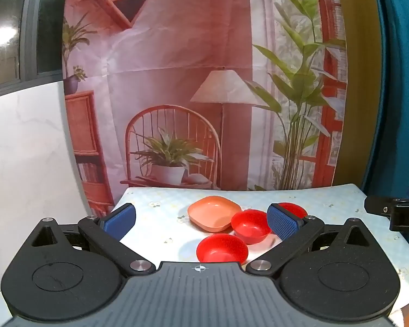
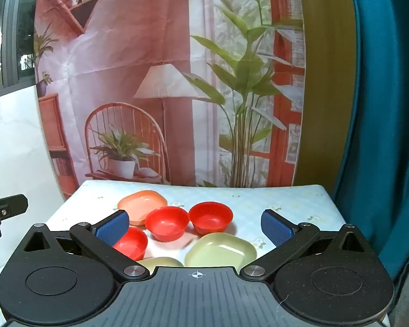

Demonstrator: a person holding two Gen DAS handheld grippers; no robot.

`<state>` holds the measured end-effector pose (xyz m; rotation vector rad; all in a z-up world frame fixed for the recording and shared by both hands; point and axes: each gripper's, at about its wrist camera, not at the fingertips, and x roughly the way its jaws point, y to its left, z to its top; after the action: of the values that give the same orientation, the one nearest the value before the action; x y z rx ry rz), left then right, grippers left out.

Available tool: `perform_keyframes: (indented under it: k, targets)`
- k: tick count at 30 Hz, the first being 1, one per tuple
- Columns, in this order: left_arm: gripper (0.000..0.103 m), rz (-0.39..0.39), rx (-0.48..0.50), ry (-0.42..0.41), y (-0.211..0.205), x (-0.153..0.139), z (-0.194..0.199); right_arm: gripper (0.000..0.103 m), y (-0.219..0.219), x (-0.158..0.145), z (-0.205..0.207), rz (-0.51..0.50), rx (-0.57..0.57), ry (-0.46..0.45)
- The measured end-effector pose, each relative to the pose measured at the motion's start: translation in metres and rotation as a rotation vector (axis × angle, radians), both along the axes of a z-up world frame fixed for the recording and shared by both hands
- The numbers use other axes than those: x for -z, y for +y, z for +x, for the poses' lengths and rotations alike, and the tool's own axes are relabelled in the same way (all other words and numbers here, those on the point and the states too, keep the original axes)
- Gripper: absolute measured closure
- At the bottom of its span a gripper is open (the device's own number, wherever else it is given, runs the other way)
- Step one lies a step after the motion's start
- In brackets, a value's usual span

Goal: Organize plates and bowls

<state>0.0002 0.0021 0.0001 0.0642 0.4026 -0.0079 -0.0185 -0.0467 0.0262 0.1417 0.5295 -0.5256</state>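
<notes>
The left gripper (image 1: pixel 201 219) hangs over the near edge of the table (image 1: pixel 155 218), its blue pads spread wide and holding nothing. Ahead of it, between the pads, lie an orange plate (image 1: pixel 214 212) and two red bowls (image 1: pixel 249 226), with a third red bowl (image 1: pixel 293 208) partly hidden behind its right pad. The right gripper (image 2: pixel 195 227) is likewise spread wide and empty. Just ahead of it sits a pale green plate (image 2: pixel 220 250), a second green plate (image 2: pixel 162 261) peeking out just in front of its body, with the red bowls beyond
</notes>
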Motion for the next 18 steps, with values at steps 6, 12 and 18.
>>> perform_keyframes:
  k: [6,12,18]
  targets:
    - [0.0,0.03,-0.009,-0.006,-0.0059,-0.0013,-0.0045,0.0,-0.0039,-0.0022,-0.0014,0.002,0.001,-0.006]
    - [0.0,0.027,-0.014,-0.007,-0.0045,0.0012,-0.0017,0.0,-0.0062,-0.0029,-0.0029,0.003,0.001,-0.01]
    - [0.0,0.026,-0.018,-0.008,-0.004,0.0016,-0.0012,0.0,-0.0059,-0.003,-0.0027,0.0,0.002,-0.013]
